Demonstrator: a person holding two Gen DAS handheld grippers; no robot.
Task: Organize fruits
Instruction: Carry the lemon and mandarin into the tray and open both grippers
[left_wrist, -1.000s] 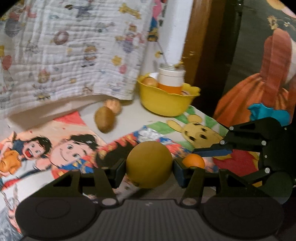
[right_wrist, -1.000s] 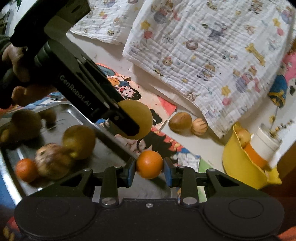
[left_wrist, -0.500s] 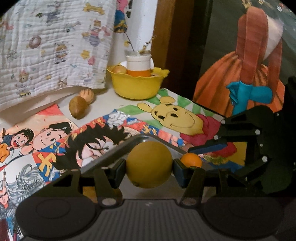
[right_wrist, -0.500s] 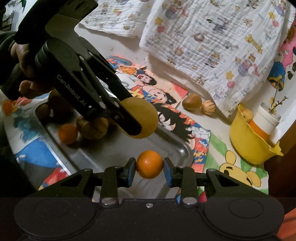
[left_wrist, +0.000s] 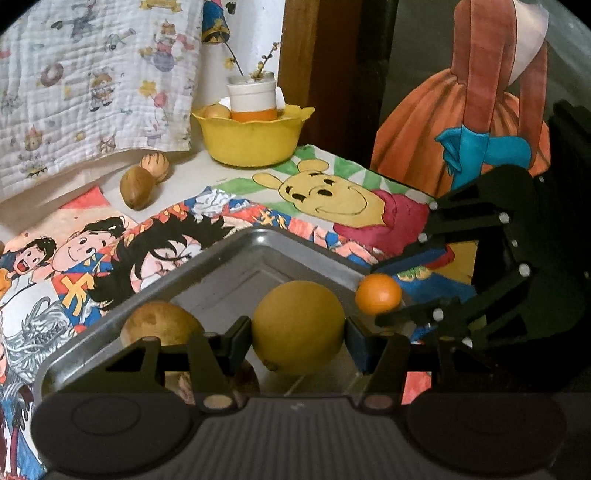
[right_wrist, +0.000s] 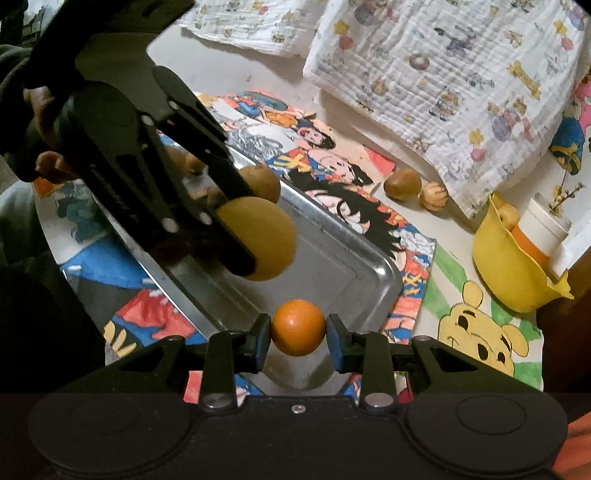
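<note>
Over the shiny rectangular metal tray (right_wrist: 373, 258), my left gripper (left_wrist: 297, 338) pinches a round yellow lemon (left_wrist: 298, 326) and my right gripper (right_wrist: 298, 341) a small orange tangerine (right_wrist: 298, 327), probably carrying both toward the yellow plastic bowl (right_wrist: 509, 273).

Large round yellow fruit (left_wrist: 298, 326): plain dull yellow. Small round orange fruit (right_wrist: 298, 327): bright, even orange. Rectangular metal tray (right_wrist: 332, 236): bare silver-grey. Wavy-rimmed plastic bowl (left_wrist: 251, 138): solid yellow. Paper cartoon mats (left_wrist: 321, 192): multicoloured, one bearing a yellow bear in red. Quilted white cloth (right_wrist: 443, 74): small scattered cartoon prints. Tongs: black with blue pads (left_wrist: 356, 341).
</note>
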